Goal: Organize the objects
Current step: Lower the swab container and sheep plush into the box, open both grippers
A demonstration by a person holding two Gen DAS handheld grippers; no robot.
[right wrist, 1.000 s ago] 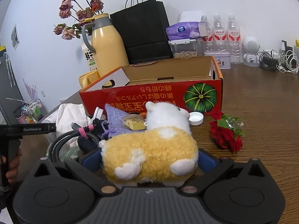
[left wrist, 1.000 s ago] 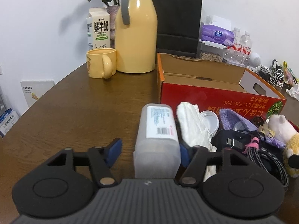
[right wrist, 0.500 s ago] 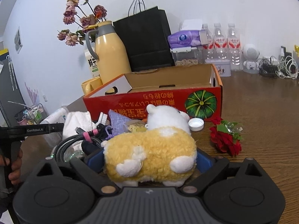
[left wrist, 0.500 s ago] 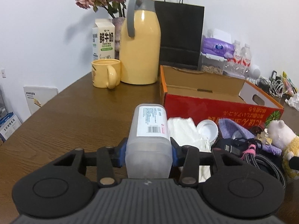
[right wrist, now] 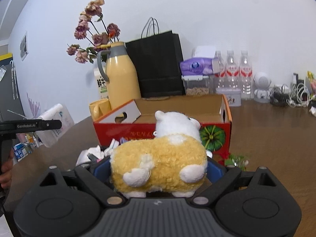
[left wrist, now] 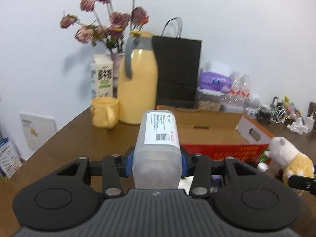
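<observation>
Since the earlier frames, both grippers are rising off the table with their loads, and the open cardboard box (right wrist: 225, 106) is now showing more of its inside. The left gripper (left wrist: 157, 164) has just been closing and is now clamping a cloudy plastic bottle (left wrist: 158, 148) lying lengthwise between its blue pads, label up, lifted clear of the brown table (left wrist: 79, 138). The right gripper (right wrist: 159, 169) has its jaws standing wide but has just been narrowing slightly; it is squeezing a yellow and white plush toy (right wrist: 160, 164) across its body and holding it in front of the box's near red wall.

The task looks to be in an early stage. The part of the box interior in view is showing only bare cardboard, and nothing appears packed yet. A heap is still lying against the box's near left corner: crumpled white cloth (right wrist: 92, 152), cables and small items partly hidden behind the toy. An artificial rose (right wrist: 235, 158) is lying near the box's near right corner. Both held things are probably heading into the box next, and the heap is left to clear.
</observation>
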